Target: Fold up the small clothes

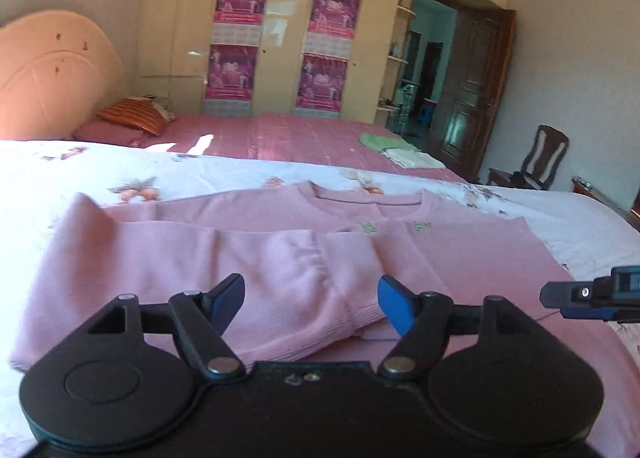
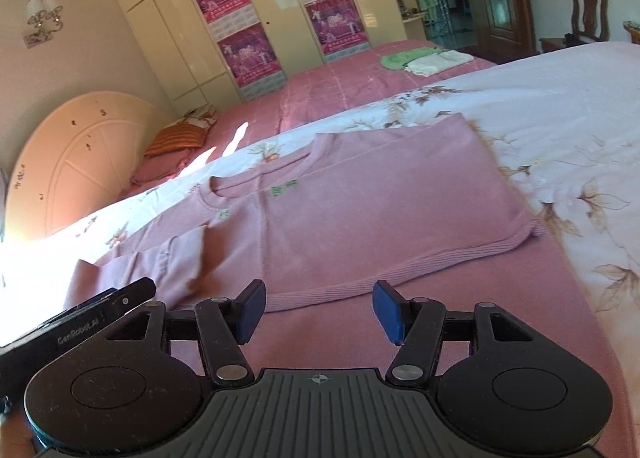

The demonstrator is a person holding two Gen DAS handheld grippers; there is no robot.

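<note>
A pink sweater lies flat on the floral white quilt, neckline away from me. Its left sleeve is folded across the body, with the ribbed cuff lying below my left gripper. That gripper is open; its pads touch no cloth. In the right wrist view the sweater spreads ahead, its ribbed hem just beyond my right gripper. The right gripper is open with nothing between its fingers. It also shows at the right edge of the left wrist view.
Folded green and white clothes rest on the pink bedspread farther back. A striped pillow lies by the headboard. Beyond the bed are a wardrobe, a wooden door and a chair.
</note>
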